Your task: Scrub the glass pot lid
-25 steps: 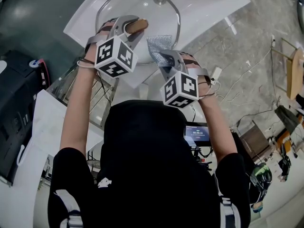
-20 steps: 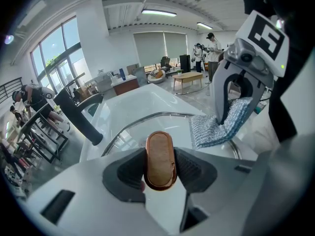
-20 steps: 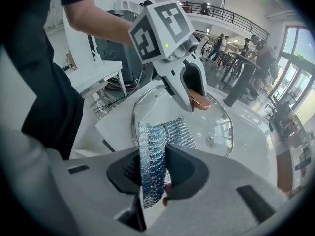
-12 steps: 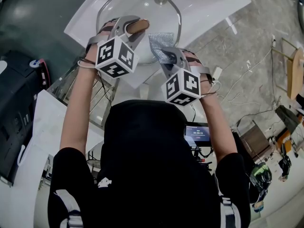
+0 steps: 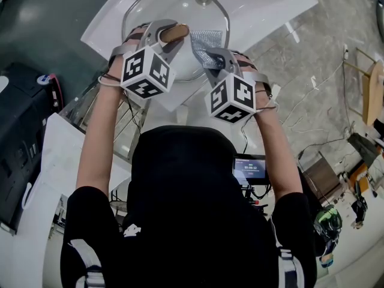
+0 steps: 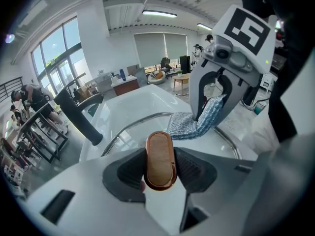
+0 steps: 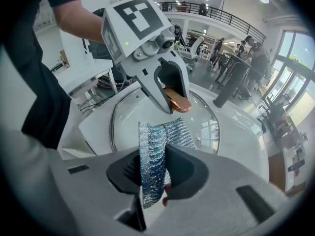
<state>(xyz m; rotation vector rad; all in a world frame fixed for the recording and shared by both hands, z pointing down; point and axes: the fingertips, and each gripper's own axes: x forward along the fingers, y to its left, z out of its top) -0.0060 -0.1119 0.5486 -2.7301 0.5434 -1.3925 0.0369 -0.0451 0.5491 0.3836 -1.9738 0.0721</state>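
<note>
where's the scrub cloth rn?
Head view, top centre: the scrub cloth is pinched in the right gripper, draped on the glass lid, just right of the wooden handle held by the left gripper.

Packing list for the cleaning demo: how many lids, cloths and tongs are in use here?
lid: 1
cloth: 1
tongs (left tongs, right tongs): 2
total: 4

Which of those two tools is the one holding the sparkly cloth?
The right tool: its jaws are shut on the silvery cloth. The left tool grips the glass lid's brown handle instead.
</note>
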